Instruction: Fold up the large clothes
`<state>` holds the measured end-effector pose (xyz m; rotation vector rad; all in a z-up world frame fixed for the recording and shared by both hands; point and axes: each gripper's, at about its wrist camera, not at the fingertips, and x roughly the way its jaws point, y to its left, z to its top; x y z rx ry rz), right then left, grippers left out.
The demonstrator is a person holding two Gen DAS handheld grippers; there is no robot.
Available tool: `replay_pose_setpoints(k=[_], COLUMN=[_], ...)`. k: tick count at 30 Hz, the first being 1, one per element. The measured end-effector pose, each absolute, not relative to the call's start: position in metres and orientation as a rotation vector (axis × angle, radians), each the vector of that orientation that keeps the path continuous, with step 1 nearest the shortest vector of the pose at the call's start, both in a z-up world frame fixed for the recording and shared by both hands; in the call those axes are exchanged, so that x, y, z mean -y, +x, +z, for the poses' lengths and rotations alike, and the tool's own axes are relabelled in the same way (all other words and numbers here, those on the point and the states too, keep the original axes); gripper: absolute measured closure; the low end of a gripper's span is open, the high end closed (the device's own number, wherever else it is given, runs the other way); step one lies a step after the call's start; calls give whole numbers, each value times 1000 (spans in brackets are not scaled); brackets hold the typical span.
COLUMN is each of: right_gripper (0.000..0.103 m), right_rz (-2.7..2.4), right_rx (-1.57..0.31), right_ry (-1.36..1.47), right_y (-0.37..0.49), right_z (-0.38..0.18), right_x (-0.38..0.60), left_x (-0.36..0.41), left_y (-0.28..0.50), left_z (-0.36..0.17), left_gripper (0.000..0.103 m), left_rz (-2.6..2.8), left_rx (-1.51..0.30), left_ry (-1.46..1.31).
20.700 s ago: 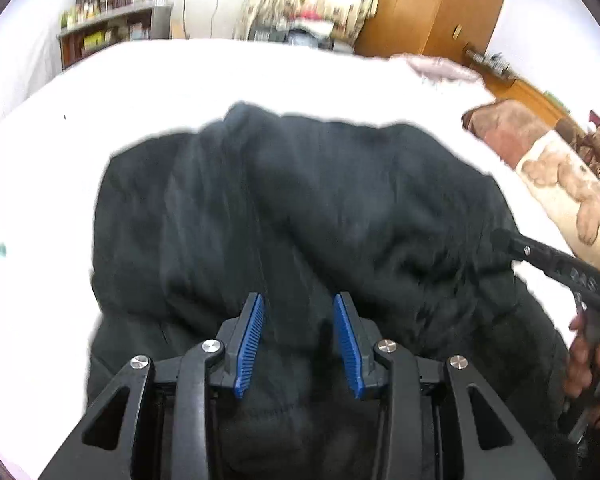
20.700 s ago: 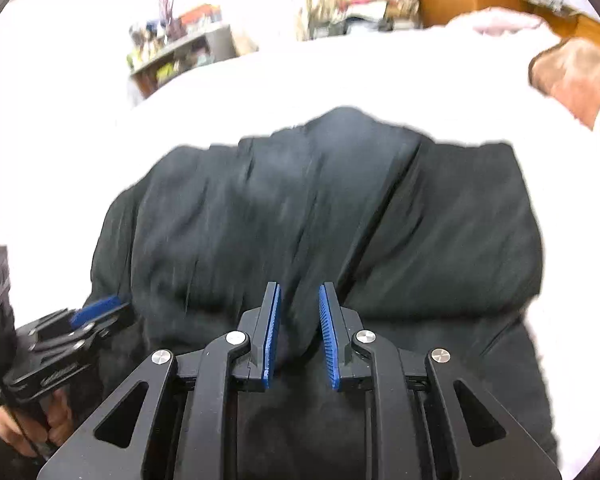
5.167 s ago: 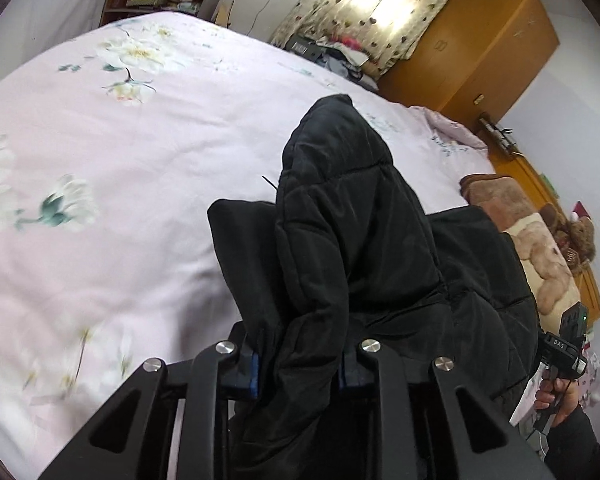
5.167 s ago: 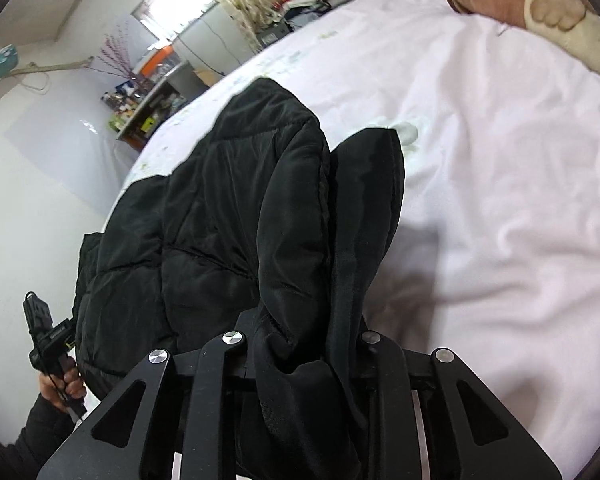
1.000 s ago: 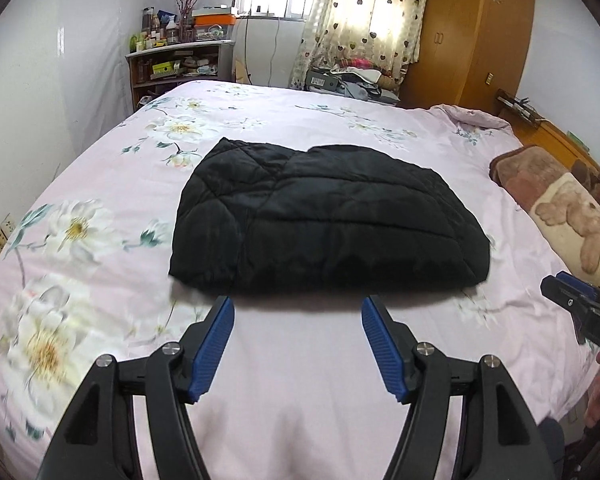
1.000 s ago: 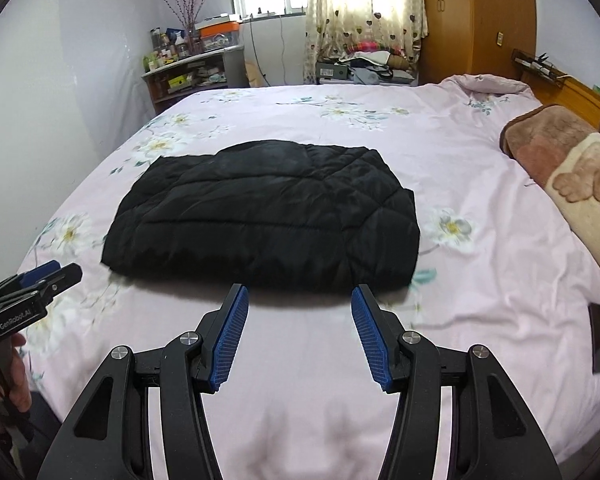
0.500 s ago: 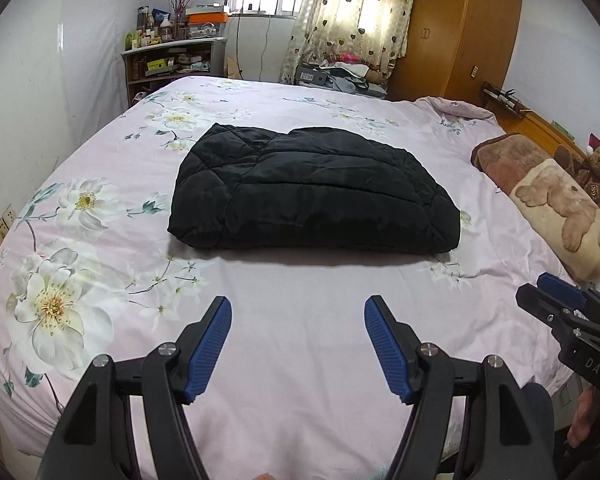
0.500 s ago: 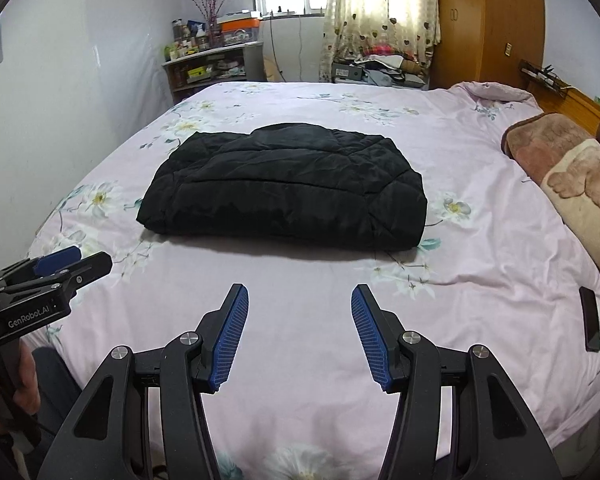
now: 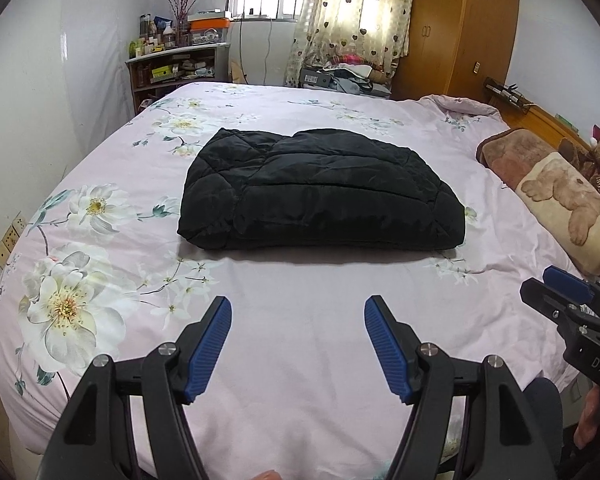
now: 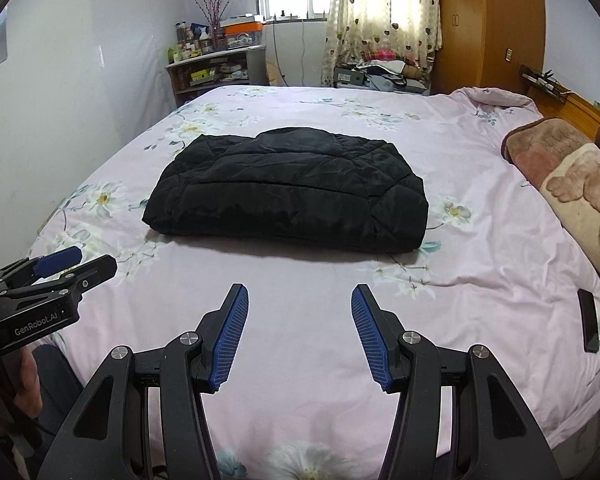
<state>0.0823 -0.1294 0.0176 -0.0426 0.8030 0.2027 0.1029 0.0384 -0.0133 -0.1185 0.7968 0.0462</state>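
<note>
The black padded jacket lies folded into a thick rectangle in the middle of the bed, on the pink flowered sheet. It is well apart from both tools, straight ahead of them. The left tool stands wide with nothing between its blue pads; the right tool is wide and empty too. Five seconds ago each tool was clamped on the jacket and held it up; one second ago the jacket lay nearer to the tools than now.
</note>
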Motion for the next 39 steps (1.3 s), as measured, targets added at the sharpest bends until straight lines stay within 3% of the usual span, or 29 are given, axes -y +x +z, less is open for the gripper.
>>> replay_pose_setpoints(k=[39], right_gripper=[49], right_rz=[205], right_rx=[-815], right_ry=[-49], right_y=[79], right_z=[15], right_x=[127], left_x=[-40], left_y=[103], left_z=[-19], left_gripper=[32], left_rz=[44], left_rx=[-815], left_ry=[-103])
